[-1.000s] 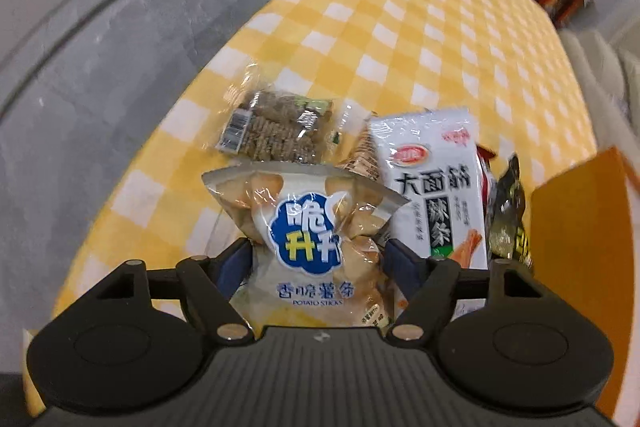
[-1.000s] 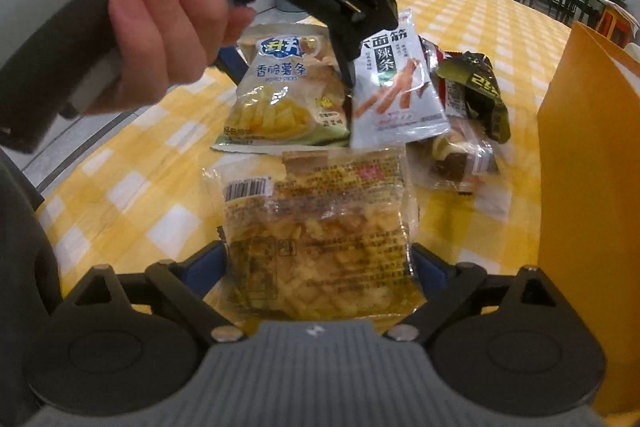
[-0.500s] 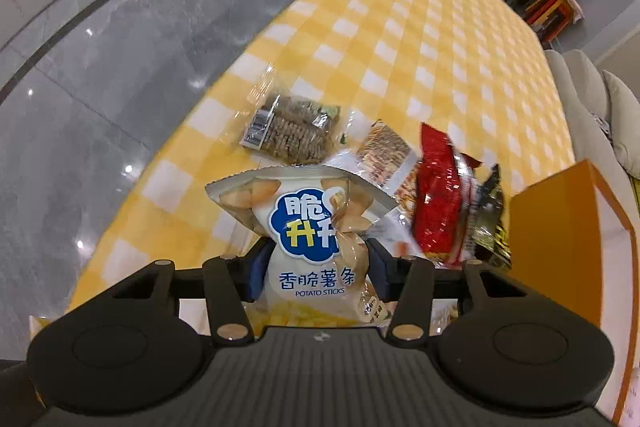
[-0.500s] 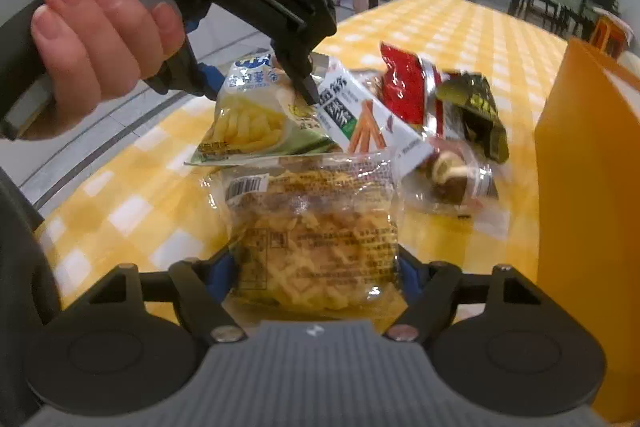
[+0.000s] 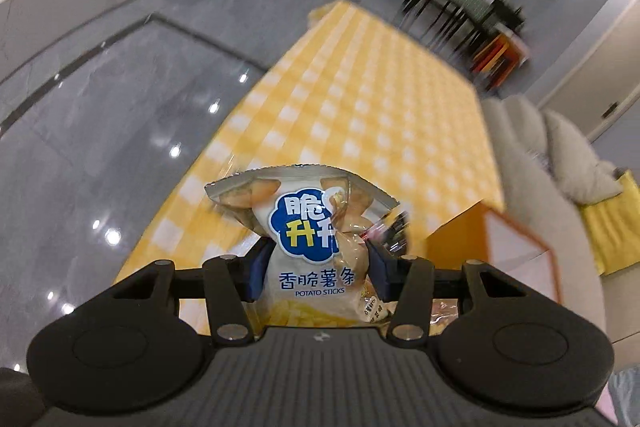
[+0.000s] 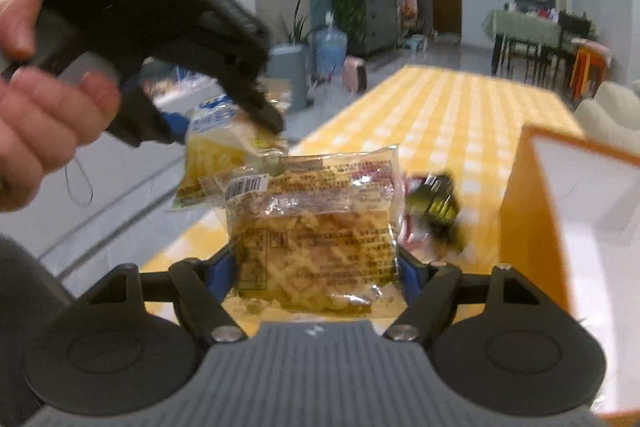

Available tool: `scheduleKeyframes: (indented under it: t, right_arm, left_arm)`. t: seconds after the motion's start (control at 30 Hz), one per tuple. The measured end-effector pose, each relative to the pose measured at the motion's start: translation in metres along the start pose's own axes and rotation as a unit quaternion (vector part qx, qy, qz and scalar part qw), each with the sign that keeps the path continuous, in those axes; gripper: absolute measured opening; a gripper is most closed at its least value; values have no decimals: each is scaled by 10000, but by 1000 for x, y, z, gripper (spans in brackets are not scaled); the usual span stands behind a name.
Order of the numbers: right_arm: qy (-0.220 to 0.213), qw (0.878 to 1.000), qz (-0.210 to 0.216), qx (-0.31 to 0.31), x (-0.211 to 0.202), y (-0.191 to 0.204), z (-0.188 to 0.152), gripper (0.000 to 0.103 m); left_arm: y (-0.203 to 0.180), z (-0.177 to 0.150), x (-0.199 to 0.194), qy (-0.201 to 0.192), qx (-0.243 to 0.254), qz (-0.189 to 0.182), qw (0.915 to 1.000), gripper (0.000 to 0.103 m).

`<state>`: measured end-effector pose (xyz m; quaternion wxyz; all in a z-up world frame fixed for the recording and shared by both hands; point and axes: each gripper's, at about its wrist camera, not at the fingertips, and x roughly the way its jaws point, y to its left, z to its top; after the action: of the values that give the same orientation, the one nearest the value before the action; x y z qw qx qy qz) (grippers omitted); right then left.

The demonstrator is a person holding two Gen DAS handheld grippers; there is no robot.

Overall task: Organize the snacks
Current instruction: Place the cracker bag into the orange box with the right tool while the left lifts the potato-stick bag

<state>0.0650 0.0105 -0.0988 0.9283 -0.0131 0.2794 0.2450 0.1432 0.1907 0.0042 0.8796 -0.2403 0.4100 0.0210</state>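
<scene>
A potato sticks bag point(image 5: 316, 247) is clamped between the blue pads point(image 5: 256, 273) of the left gripper point(image 5: 316, 273) and held above the yellow checked table point(image 5: 360, 107). An orange box point(image 5: 496, 247) is seen at three o'clock of the bag, with blurred snack packets point(image 5: 394, 231) between them.

The potato sticks bag point(image 5: 316, 247) hides most of the snacks lying behind it on the counter point(image 5: 360, 99) — only a blurred red-and-dark sliver point(image 5: 394, 231) shows at its right edge, too smeared to name. From the right wrist, the clear packet of yellow snack pieces point(image 6: 316, 227) covers part of a dark green wrapper point(image 6: 436, 207), itself motion-blurred, and its small print cannot be read. The orange box point(image 6: 532, 219) is cut off by the frame's right edge — and the left gripper point(image 6: 224, 115) is blurred, its fingertips half buried in the bag.
</scene>
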Motion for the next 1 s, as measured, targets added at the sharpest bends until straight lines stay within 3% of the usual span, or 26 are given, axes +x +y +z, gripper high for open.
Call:
scheduleKeyframes:
  t: [0.23,0.37,0.5,0.67,0.83,1.0]
  right_arm:
    - [-505,9980,-188,328,-46,-21,32,75]
    - [-736,9953,-300,550,-81,-45,46,75]
    - [-882,9902,-694,829,-115,-83,54,75]
    - [-560,9834,-1080,1347,-135,-143,45,75]
    - [268,9684,-1299,2111,-124,-185,26,75]
    - [894,9644,-1492,1993,-103,-197,4,75]
  left_arm:
    - [-39,5,-40,-463,179,-189,9986,57]
    - [-75,1,-51,-447,489,-361,9972,57]
    - [-107,-10,-46,-343,539,-534,9965,57]
    - [-131,-34,-29,-58,447,-863,9953,57]
    - [-144,-54,-11,260,564,-878,9942,57]
    - [-144,-66,0,358,748,-832,9931,57]
